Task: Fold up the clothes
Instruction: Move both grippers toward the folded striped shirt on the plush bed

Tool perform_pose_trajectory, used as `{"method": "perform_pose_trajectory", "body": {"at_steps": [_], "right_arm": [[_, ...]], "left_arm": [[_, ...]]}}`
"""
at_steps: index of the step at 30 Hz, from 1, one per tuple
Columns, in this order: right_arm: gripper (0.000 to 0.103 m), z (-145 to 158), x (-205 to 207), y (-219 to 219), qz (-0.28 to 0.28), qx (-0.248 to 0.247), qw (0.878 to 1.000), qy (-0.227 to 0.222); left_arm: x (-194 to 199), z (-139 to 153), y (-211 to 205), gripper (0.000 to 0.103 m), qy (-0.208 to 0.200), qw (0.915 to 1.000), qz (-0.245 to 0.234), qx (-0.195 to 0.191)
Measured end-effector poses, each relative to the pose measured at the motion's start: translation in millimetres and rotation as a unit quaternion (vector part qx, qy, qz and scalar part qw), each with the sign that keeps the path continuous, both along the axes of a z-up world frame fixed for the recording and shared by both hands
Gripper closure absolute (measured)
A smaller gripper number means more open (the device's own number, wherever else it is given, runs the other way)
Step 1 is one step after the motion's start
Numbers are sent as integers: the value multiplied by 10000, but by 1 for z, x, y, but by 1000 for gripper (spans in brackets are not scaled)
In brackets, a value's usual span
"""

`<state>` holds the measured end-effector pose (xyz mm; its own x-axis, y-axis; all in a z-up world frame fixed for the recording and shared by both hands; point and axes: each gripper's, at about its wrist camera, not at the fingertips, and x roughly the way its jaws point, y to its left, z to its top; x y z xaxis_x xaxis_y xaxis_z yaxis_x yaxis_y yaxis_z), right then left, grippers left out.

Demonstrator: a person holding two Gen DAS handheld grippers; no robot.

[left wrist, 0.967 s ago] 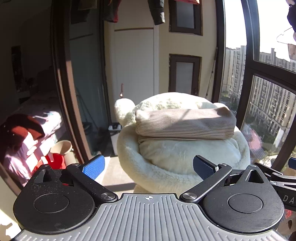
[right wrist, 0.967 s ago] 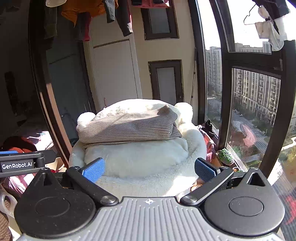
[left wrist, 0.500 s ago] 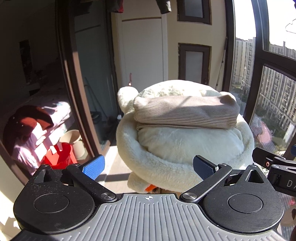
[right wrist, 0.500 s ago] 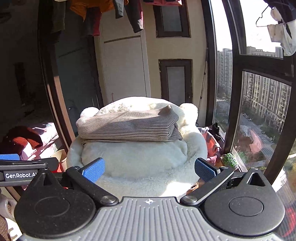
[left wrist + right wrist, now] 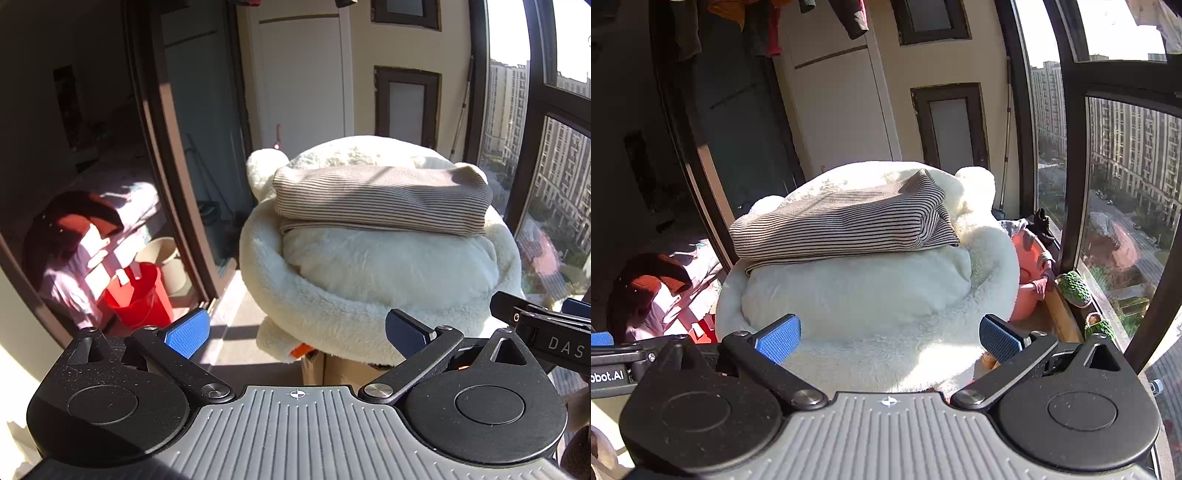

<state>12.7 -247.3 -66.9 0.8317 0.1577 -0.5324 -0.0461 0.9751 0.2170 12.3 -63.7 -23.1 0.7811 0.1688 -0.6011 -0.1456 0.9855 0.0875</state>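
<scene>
A folded striped garment lies on top of a white fluffy round cushion; it also shows in the right wrist view on the same cushion. My left gripper is open and empty, held back from the cushion's near edge. My right gripper is open and empty, just above the cushion's near rim. The right gripper's body shows at the right edge of the left wrist view.
A red bucket and a beige tub stand on the floor at left. A cardboard box sits under the cushion. A pink basin and small potted plants stand by the tall windows at right. Clothes hang overhead.
Both grippers have drawn back and tilted down, so the cushion and the folded garment sit lower and farther in view. Both stay open and empty.
</scene>
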Motion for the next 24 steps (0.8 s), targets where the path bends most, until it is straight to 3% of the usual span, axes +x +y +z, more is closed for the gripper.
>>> {"method": "perform_pose_trajectory", "body": {"at_steps": [4, 13, 19, 24], "right_arm": [[0, 4, -2, 7, -106, -332, 9994, -6], [0, 18, -9, 13, -497, -368, 9980, -113], [0, 25, -7, 18, -470, -687, 9962, -257], [0, 24, 3, 16, -353, -596, 9972, -274]], "left_arm": [[2, 4, -2, 0, -78, 9999, -79, -100], [8, 7, 3, 0, -222, 9980, -576, -145], [17, 4, 11, 0, -192, 9975, -486, -465], [24, 1, 12, 0, -146, 9985, -337, -405]]}}
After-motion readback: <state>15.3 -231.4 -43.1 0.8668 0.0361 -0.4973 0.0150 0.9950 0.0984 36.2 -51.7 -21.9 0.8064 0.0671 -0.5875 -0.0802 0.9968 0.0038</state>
